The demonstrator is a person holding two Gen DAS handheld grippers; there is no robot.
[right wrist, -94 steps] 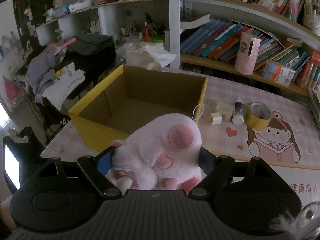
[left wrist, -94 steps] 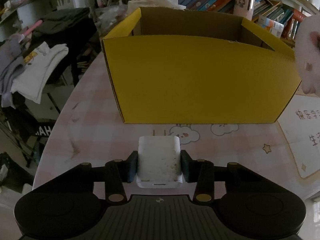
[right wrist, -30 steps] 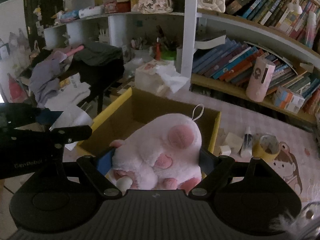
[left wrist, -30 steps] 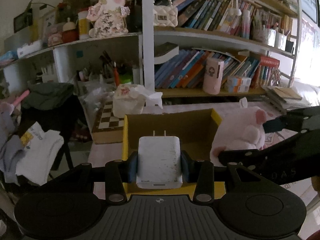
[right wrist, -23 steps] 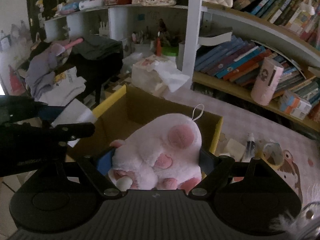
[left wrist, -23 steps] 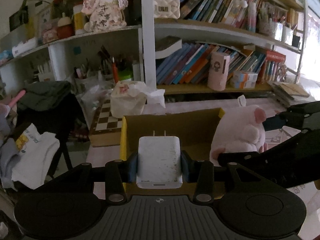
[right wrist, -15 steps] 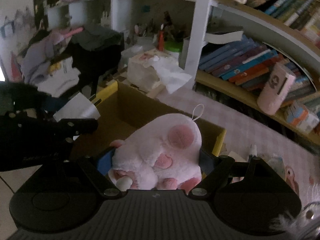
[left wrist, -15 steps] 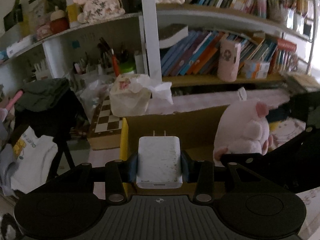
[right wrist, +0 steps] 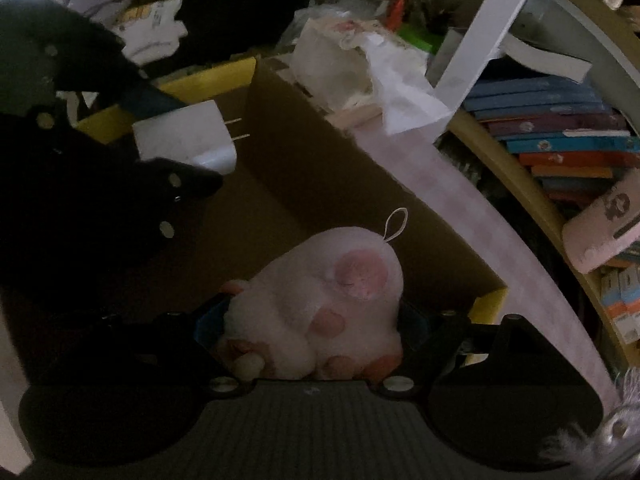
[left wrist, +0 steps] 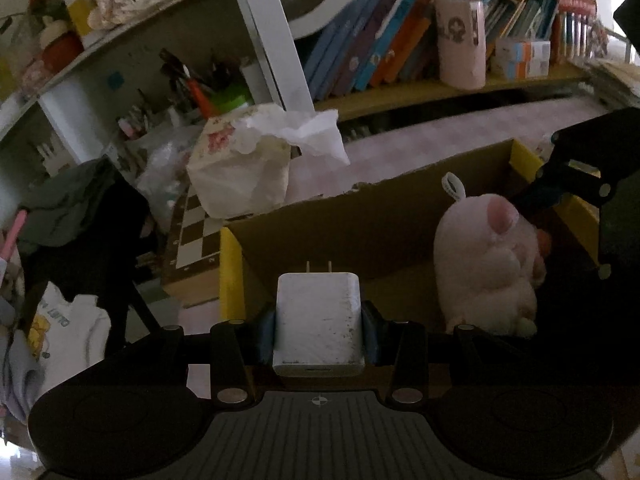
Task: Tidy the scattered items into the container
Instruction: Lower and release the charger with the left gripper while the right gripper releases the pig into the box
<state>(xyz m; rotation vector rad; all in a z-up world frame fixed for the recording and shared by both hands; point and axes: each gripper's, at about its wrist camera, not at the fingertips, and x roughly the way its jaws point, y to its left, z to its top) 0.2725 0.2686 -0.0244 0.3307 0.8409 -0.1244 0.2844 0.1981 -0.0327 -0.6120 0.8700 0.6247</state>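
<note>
My left gripper is shut on a white wall charger, prongs pointing forward, held over the near left part of the yellow cardboard box. The charger also shows in the right wrist view. My right gripper is shut on a pink plush paw toy and holds it down inside the box, near its right side. The toy also shows in the left wrist view, with the right gripper's black body beside it.
A floral tissue box with a tissue sticking out stands just behind the box, on a chessboard. Bookshelves run along the back. Clothes hang off to the left. A pink checked table lies under the box.
Both grippers have moved forward and down over the box. The plush toy has gone from above the rim to inside the box. The charger now sits over the box's near left part.
</note>
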